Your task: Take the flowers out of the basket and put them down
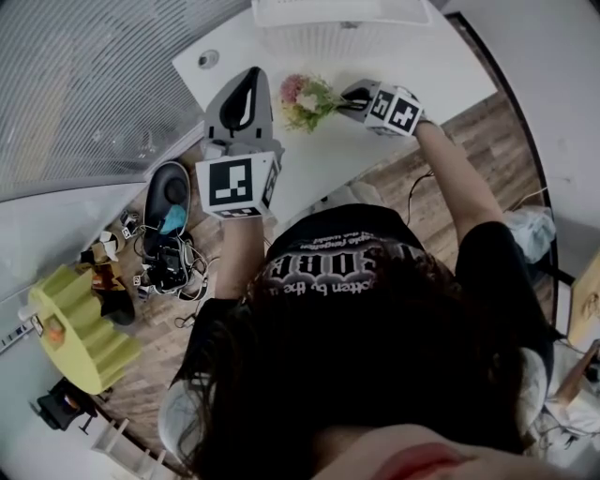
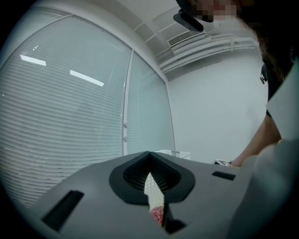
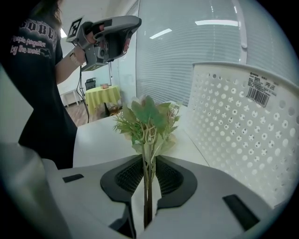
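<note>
A small bunch of flowers [image 1: 307, 97], pink and white blooms among green leaves, hangs just above the white table [image 1: 412, 66]. My right gripper [image 1: 347, 103] is shut on its stems. In the right gripper view the thin stems run straight between the pads of my right gripper [image 3: 148, 161], and the leafy flowers [image 3: 147, 119] stand up ahead of them. The white perforated basket [image 3: 247, 126] stands close on the right, apart from the bunch, and it shows as the basket [image 1: 328, 26] at the table's far edge. My left gripper [image 1: 246, 92] is lifted off to the left, shut and holding nothing. In its own view my left gripper [image 2: 150, 156] points up at window blinds.
A glass wall with blinds [image 1: 84, 84] runs along the left. Beyond the table's left end, on the wooden floor, sit a black chair [image 1: 167, 192] and a yellow-covered round table [image 1: 80, 328]. Cables and small items lie on the floor [image 1: 169, 267].
</note>
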`<action>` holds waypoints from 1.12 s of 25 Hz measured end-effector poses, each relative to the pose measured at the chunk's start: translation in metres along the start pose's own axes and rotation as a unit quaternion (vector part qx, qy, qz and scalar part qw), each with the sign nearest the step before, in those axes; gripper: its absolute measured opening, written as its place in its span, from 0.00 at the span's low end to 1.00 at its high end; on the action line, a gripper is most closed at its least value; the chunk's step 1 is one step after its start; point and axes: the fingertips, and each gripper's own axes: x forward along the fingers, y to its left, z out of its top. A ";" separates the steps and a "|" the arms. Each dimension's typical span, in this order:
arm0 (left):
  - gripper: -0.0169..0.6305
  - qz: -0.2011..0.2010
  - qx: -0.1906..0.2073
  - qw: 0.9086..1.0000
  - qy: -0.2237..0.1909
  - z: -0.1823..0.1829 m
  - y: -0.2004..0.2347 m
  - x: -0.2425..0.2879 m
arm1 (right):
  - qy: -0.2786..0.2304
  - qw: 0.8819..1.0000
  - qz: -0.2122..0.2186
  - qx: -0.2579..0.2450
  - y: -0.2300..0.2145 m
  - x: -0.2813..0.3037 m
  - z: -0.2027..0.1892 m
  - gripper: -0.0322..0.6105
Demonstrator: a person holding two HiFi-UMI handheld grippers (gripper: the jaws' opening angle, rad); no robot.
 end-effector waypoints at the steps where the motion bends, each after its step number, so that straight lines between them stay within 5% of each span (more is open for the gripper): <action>1: 0.03 -0.001 0.000 1.000 -0.003 0.000 0.000 0.000 | 0.001 1.000 0.001 -0.002 0.002 0.001 -0.001 0.19; 8: 0.03 -0.002 0.011 0.999 -0.036 0.006 -0.001 0.008 | 0.015 0.999 0.010 0.032 0.005 0.004 -0.017 0.28; 15: 0.03 -0.010 0.004 1.000 -0.022 0.001 -0.003 0.007 | 0.011 0.999 0.003 0.049 0.007 -0.004 -0.015 0.43; 22: 0.03 -0.021 0.007 0.999 -0.031 0.007 -0.007 0.014 | -0.059 0.991 -0.048 0.112 -0.016 -0.043 0.020 0.43; 28: 0.03 -0.027 0.008 0.999 -0.034 0.005 -0.010 0.017 | -0.136 0.974 -0.122 0.137 -0.033 -0.090 0.061 0.27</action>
